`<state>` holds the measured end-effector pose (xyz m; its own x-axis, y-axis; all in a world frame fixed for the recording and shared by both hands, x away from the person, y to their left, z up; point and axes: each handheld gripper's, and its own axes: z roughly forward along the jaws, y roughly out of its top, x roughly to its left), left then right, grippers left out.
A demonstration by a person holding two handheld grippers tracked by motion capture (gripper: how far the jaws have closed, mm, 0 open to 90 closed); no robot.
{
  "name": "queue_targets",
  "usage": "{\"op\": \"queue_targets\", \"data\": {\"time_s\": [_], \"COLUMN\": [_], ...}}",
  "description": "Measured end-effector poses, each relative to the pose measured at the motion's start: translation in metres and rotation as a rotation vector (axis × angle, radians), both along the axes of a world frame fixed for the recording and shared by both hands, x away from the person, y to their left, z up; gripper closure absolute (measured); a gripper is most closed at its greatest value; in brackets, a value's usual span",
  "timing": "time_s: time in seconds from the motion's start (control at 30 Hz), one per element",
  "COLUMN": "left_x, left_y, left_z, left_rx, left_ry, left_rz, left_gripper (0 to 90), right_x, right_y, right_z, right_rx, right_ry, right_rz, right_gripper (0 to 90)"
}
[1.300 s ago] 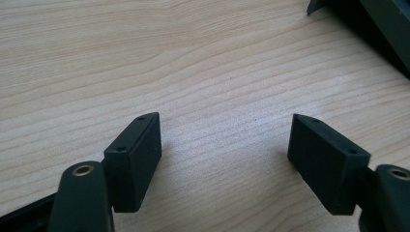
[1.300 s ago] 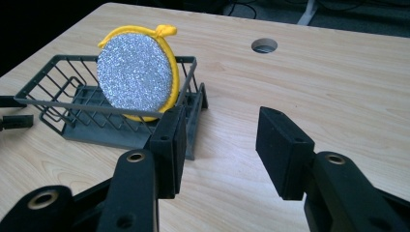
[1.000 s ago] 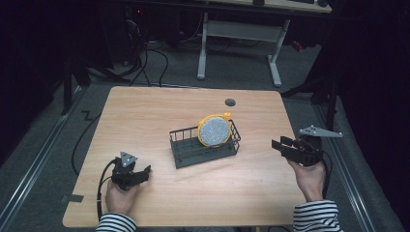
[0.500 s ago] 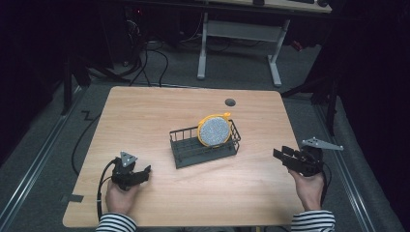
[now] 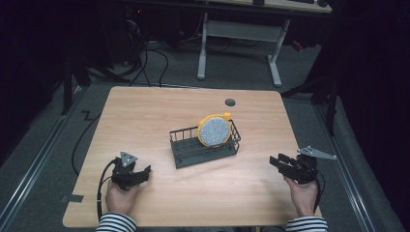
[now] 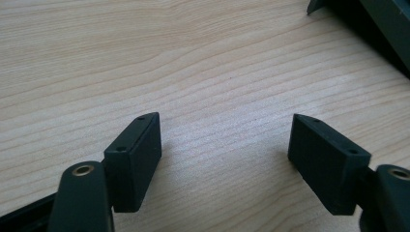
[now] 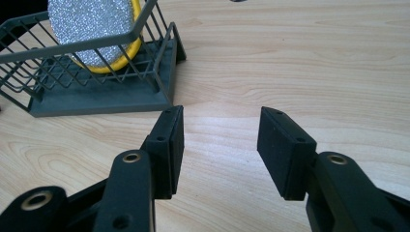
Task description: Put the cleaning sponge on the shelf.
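A dark wire basket [image 5: 185,159] stands at the middle of the wooden table [image 5: 145,116]. In it a round scrubber [image 5: 214,130] with a silver glitter face and a yellow rim stands on edge. My left gripper [image 5: 142,175] rests near the front left, open, its jaws pointing right toward the basket. In the left gripper view its jaws [image 6: 225,145] stand wide over bare wood. My right gripper [image 5: 276,163] sits low at the front right, open and empty, pointing left. The right gripper view has its jaws [image 7: 220,130] just short of the basket [image 7: 96,104] and scrubber [image 7: 92,19].
A small dark cable hole [image 5: 230,102] lies in the tabletop behind the basket. The basket's corner [image 6: 382,24] shows at the top right of the left gripper view. Beyond the table are a white desk frame [image 5: 237,43] and cables on the floor [image 5: 150,53].
My right hand has come down and slightly inward to the tabletop by the right edge. The left hand, basket and scrubber have not moved.
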<state>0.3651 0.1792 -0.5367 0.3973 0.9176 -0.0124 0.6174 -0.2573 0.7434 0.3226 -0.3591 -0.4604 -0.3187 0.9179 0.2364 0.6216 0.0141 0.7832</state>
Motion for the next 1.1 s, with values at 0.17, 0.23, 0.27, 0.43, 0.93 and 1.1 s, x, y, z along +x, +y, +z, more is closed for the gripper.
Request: {"op": "queue_targets", "data": {"time_s": [0.17,0.23,0.27,0.43,0.93,1.1], "left_x": [0.000,0.000,0.000,0.000,0.000,0.000], "left_y": [0.000,0.000,0.000,0.000,0.000,0.000], "left_z": [0.000,0.000,0.000,0.000,0.000,0.000], "left_rx": [0.000,0.000,0.000,0.000,0.000,0.000], "left_ry": [0.000,0.000,0.000,0.000,0.000,0.000], "left_rz": [0.000,0.000,0.000,0.001,0.001,0.001], "left_gripper": [28.2,28.2,28.1,28.1,28.1,28.1], "right_x": [0.004,0.006,0.008,0.011,0.016,0.018], "right_y": [0.004,0.006,0.007,0.011,0.020,0.024], "right_z": [-0.012,-0.016,-0.019,-0.029,-0.052,-0.056], "right_rx": [0.011,-0.003,-0.008,-0.017,-0.130,-0.161], "right_ry": [0.009,0.016,0.015,0.030,0.031,0.029], "right_rz": [-0.006,-0.006,-0.003,-0.006,-0.026,-0.032], "right_gripper": [50.1,49.8,49.8,49.6,47.3,46.5]}}
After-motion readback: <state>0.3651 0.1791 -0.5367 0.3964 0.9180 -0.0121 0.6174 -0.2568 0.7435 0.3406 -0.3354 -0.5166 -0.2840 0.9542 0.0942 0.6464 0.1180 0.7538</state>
